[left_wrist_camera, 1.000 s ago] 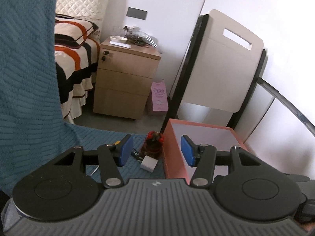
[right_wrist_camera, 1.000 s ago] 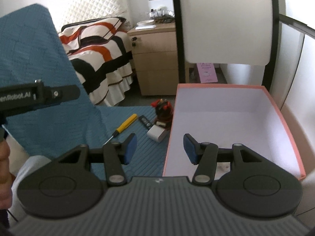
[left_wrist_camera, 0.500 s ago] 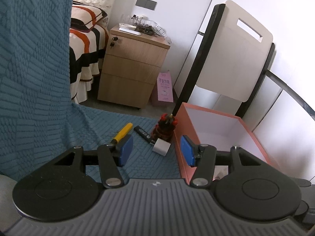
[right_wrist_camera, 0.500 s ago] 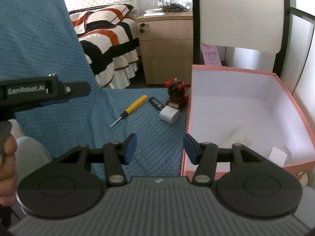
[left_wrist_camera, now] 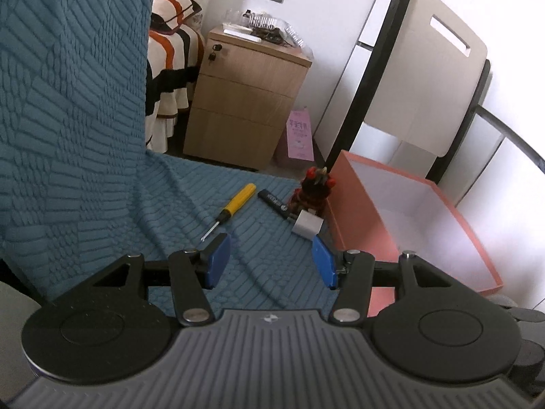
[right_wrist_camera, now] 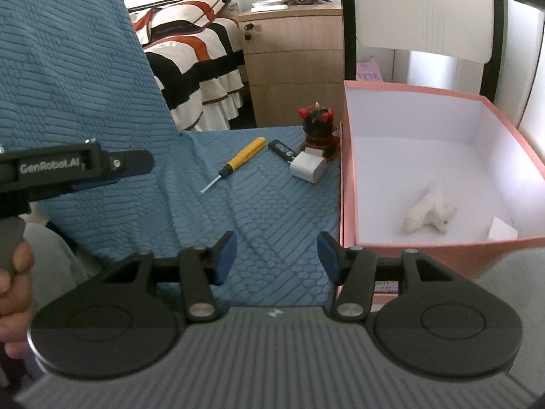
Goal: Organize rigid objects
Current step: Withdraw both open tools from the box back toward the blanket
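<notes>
While both handheld grippers hover above a teal quilted cover (left_wrist_camera: pixel 85 143), a salmon-pink box (right_wrist_camera: pixel 351 156) with a white interior stands open at the cover's right edge and serves as the fixed point of the scene. Lined up just left of the box, from nearest to farthest, are a white charger block (right_wrist_camera: pixel 308 167) touching or nearly touching a red-and-black figurine (right_wrist_camera: pixel 318 126) that stands upright against the box's left wall, then a black stick-shaped item (right_wrist_camera: pixel 282 149), possibly a flash drive, and finally a yellow-handled screwdriver (right_wrist_camera: pixel 238 163) lying flat with its metal tip pointing toward the camera. Inside the box, near its front right corner, lie a small white fluffy toy (right_wrist_camera: pixel 427 213) and a white card (right_wrist_camera: pixel 503 228). The left gripper (left_wrist_camera: pixel 269 260) has its blue-padded jaws apart with nothing between them, poised over the cover short of the charger and left of the box. The right gripper (right_wrist_camera: pixel 276 255) likewise has its jaws apart and empty, its right finger close in front of the box's near left corner. From the right wrist view, the left gripper's black body runs in from the far left, held by a person's hand (right_wrist_camera: pixel 13 283). Beyond the box stand a wooden bedside cabinet (left_wrist_camera: pixel 245 102), a bed with striped bedding (right_wrist_camera: pixel 194 58), and a folded white board (left_wrist_camera: pixel 425 78) leaning by the wall.
</notes>
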The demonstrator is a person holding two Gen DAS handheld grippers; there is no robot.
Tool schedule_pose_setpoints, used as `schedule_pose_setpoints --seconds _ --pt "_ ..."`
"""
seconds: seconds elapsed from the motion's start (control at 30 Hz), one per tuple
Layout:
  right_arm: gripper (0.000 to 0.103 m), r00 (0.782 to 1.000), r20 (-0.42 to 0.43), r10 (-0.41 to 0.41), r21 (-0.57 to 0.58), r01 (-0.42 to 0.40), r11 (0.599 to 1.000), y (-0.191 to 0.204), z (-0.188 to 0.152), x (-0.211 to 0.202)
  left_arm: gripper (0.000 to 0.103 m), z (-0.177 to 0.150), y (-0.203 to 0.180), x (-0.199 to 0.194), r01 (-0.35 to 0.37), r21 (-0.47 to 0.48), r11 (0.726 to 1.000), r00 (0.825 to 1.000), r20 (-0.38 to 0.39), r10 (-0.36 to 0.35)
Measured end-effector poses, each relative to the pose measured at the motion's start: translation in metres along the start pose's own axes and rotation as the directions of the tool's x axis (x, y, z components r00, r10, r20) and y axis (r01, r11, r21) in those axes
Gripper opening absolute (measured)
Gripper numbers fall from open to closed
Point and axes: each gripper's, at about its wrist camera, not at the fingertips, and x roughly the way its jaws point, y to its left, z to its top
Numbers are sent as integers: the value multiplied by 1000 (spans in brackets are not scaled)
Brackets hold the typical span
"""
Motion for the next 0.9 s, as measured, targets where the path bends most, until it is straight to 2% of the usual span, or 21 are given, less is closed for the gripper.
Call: schedule_pose_setpoints --seconds 0.2,0.43,0.9 --pt "55 1000 9 -23 -6 23 1000 3 -2 9 60 -2 13 18 -13 9 1000 1000 -27 13" --pt "55 999 23 -49 -25 49 998 5 4 33 60 11 33 54 -16 27 1000 998 -53 18" --pt "55 997 56 -45 -99 50 994 29 16 96 60 36 66 146 -2 -9 1000 991 -131 1"
